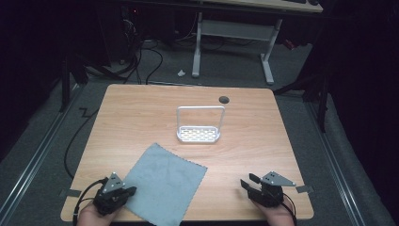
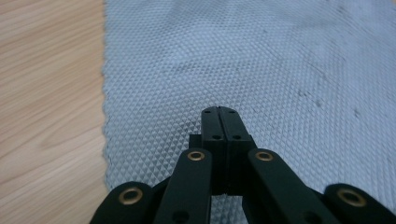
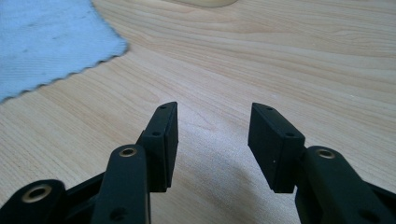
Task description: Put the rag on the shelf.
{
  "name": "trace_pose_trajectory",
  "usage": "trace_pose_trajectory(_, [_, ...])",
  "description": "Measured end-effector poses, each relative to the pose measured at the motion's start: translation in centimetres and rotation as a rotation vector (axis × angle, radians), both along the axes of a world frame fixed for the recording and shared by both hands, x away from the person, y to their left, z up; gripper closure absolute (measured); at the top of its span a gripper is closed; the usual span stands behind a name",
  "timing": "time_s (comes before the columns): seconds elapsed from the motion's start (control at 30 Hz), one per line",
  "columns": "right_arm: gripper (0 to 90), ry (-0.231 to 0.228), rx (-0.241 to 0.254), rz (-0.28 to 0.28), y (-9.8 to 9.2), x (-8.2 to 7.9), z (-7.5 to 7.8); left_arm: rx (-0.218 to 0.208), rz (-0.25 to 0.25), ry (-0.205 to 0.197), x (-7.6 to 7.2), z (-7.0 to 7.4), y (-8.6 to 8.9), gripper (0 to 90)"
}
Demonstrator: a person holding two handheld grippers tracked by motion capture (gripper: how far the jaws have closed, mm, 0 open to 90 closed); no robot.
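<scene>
Beyond the cloth point(image 1: 164, 183) — a white rack point(image 1: 199, 125), well apart.

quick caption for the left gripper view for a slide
Left hand-held gripper, jaws shut, poised over a grey textured cloth lying on the wooden table.

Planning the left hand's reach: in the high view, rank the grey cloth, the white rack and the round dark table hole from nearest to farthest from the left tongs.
1. grey cloth: right beside the left tongs, near edge.
2. white rack: mid-table, farther back.
3. round dark table hole: far edge, behind the rack.
</scene>
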State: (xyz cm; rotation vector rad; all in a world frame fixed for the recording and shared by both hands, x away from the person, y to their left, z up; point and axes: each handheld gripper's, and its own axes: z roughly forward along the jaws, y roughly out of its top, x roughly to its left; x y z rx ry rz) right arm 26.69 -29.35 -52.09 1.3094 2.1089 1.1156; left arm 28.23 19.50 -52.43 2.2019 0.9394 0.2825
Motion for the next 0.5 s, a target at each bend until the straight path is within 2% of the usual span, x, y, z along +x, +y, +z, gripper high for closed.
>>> trace_pose_trajectory(0.1, [54.3,0.001,0.0,0.005,0.1,0.0,0.0,0.007,-0.06,-0.013,-0.2,0.0,-2.7,89.6])
trace_pose_trajectory(0.13, [54.3,0.001,0.0,0.005,0.1,0.0,0.0,0.007,-0.06,-0.013,-0.2,0.0,-2.7,88.6])
trace_pose_trajectory(0.23, [56.0,0.005,-0.004,0.021,0.9,0.2,-0.1,-0.015,-0.101,-0.016,-0.1,-0.1,-4.3,85.7])
trace_pose_trajectory(0.27, [56.9,0.006,0.002,0.028,1.2,0.3,-0.1,-0.01,-0.103,-0.039,-0.2,0.1,-4.7,85.5])
trace_pose_trajectory(0.3, [56.9,0.006,0.002,0.028,1.2,0.3,-0.1,-0.01,-0.103,-0.039,-0.2,0.1,-4.7,85.1])
trace_pose_trajectory(0.37, [59.5,0.009,-0.003,0.055,2.4,0.3,-0.1,-0.026,-0.082,-0.068,-0.2,0.4,-4.3,84.1])
trace_pose_trajectory(0.4, [62.8,0.004,-0.015,0.071,2.9,0.3,-0.1,-0.028,-0.056,-0.081,-0.1,0.5,-3.9,82.6])
trace_pose_trajectory(0.43, [70.2,0.007,-0.023,0.095,3.6,0.3,0.1,-0.026,-0.035,-0.087,0.1,0.5,-3.5,82.4])
trace_pose_trajectory(0.47, [85.0,-0.002,-0.048,0.15,5.3,0.1,0.4,-0.01,0.0,-0.091,0.5,0.3,-2.7,83.7])
trace_pose_trajectory(0.5, [88.8,-0.009,-0.068,0.181,6.1,0.0,0.6,-0.007,0.011,-0.086,0.7,0.1,-2.5,86.0])
